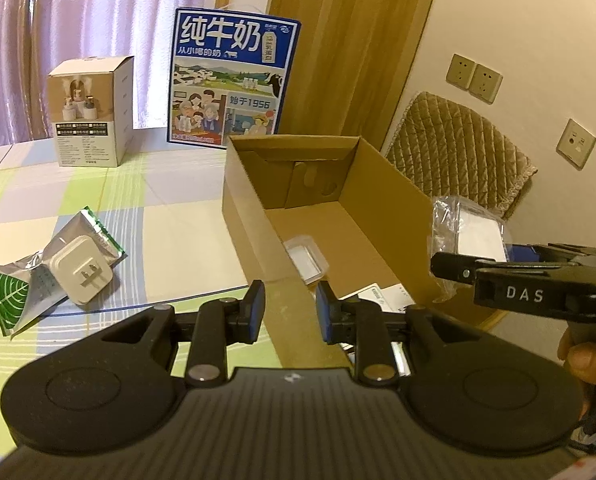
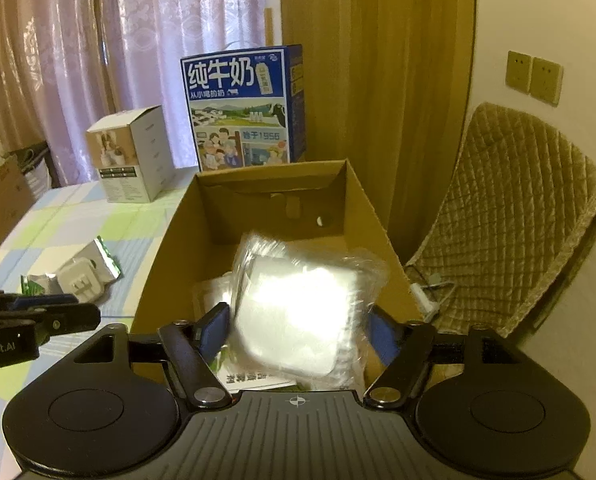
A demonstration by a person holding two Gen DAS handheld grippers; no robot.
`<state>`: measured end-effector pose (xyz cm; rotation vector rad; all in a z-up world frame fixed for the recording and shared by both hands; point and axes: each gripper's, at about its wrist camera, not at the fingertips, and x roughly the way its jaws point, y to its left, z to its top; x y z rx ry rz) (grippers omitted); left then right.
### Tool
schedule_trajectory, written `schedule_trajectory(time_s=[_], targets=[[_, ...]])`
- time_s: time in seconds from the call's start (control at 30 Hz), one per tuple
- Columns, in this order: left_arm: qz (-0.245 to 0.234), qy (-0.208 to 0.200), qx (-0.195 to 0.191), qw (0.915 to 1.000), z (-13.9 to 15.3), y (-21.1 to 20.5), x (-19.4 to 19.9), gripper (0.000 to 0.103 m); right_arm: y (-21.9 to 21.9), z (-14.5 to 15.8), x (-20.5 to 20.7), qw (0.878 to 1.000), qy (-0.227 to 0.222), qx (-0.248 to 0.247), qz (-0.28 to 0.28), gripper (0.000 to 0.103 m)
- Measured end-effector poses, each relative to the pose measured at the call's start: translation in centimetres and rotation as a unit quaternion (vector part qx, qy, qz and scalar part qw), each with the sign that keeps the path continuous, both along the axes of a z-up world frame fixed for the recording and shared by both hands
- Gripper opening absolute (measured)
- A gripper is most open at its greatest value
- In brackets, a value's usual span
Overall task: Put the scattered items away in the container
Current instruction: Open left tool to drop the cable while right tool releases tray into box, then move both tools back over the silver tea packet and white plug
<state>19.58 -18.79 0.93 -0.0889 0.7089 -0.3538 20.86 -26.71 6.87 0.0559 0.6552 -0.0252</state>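
Clear plastic packet with a white square item [image 2: 293, 312] sits blurred between the part-open right gripper [image 2: 298, 332] pads over the open brown cardboard box [image 2: 165, 248], pad contact unclear, while the left gripper [image 1: 289, 308], narrowly open and empty, straddles the box's near wall

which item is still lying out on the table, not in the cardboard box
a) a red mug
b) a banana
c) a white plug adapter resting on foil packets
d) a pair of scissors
c: the white plug adapter lies on the foil packets on the table, left of the cardboard box and outside it.
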Motion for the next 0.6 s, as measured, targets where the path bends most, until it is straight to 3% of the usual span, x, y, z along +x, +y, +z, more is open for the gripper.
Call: schedule_trajectory(time_s=[0.33, 0.6], targets=[[0.015, 0.009, 0.002, 0.9998, -0.6, 2.1, -1.2, 0.027, -1.0, 0.7, -2.0, 0.999, -0.005, 0.012, -0.03, 0.081], [0.023, 0.005, 0.002, 0.9997, 0.1, 3.7, -3.9, 0.033, 0.8, 1.8, -4.4, 0.999, 0.003, 0.024, -0.024, 0.087]])
